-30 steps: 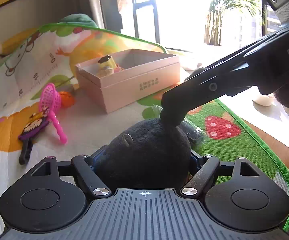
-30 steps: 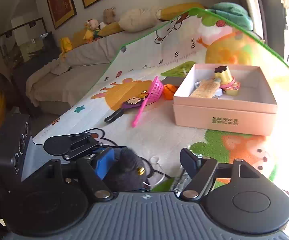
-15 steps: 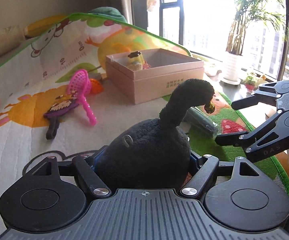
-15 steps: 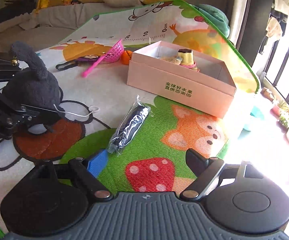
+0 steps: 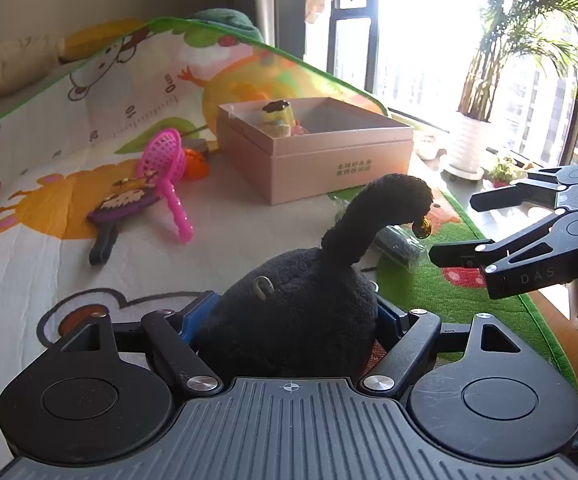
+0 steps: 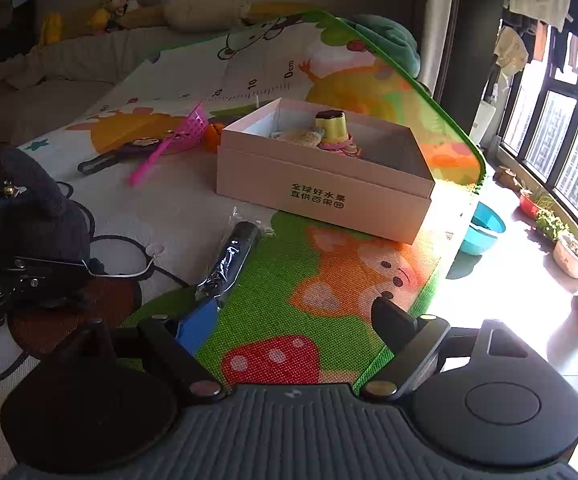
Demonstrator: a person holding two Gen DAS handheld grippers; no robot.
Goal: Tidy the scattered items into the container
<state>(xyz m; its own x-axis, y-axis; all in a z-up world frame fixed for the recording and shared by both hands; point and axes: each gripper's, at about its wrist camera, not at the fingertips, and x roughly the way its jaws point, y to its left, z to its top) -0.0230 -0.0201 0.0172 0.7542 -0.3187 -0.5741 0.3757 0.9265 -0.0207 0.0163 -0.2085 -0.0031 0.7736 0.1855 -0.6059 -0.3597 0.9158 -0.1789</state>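
Left wrist view: the left gripper (image 5: 289,320) clamps a black plush (image 5: 301,312) between its 2 fingers — jaws just eased a little wider, plush still between them. The pink box (image 5: 329,160) sits beyond on the mat (image 5: 49,240); the right gripper (image 5: 453,224) stands apart.

Right wrist view: its jaws gape, empty — a wrapped pen (image 6: 231,260) lies just ahead.

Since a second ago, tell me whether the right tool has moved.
Yes. In the left wrist view the right tool has let go of the black plush toy and backed off right, away from the pink cardboard box.
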